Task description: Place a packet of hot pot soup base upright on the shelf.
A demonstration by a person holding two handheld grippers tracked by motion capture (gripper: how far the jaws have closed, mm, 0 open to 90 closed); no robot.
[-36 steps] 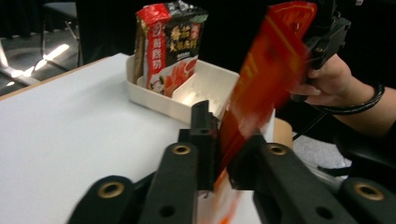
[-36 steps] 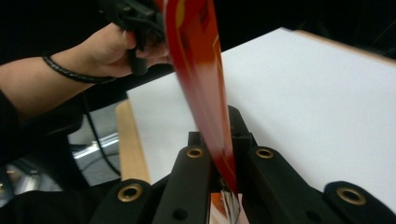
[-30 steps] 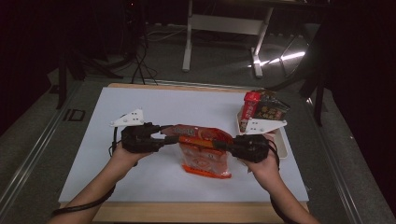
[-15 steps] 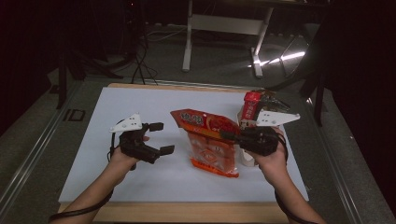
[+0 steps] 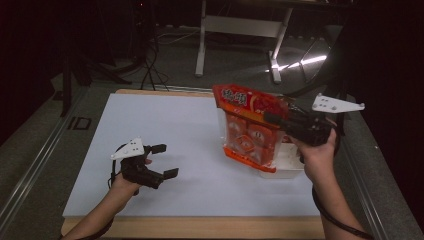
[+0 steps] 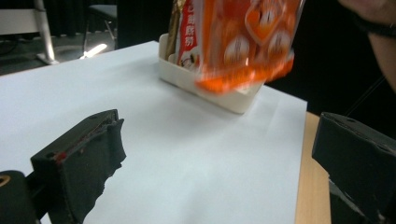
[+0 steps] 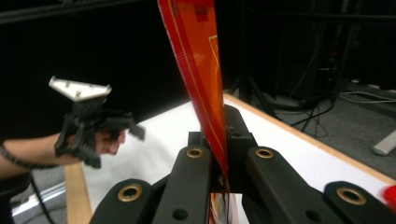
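An orange snack bag [image 5: 248, 129] hangs upright in the air at the right, over a white bin [image 5: 291, 161]. My right gripper [image 5: 268, 118] is shut on the bag's right edge; in the right gripper view the jaws [image 7: 219, 148] pinch the thin red edge of the bag [image 7: 196, 56]. My left gripper [image 5: 165, 160] is low over the white sheet at the front left. Its jaws have just been opening and stand wide apart with nothing between them. In the left gripper view [image 6: 219, 163] the bag [image 6: 247, 42] hangs blurred above the bin [image 6: 210, 88].
The white sheet [image 5: 190, 130] covers the table, with a wooden edge [image 5: 200, 227] along the front. Other packets [image 6: 184, 37] stand in the white bin. A grey floor with stand legs [image 5: 202, 50] lies beyond the table.
Both grippers held the bag flat on the table a second ago. The left one let go and moved left and down. The right one lifted the bag upright toward the bin.
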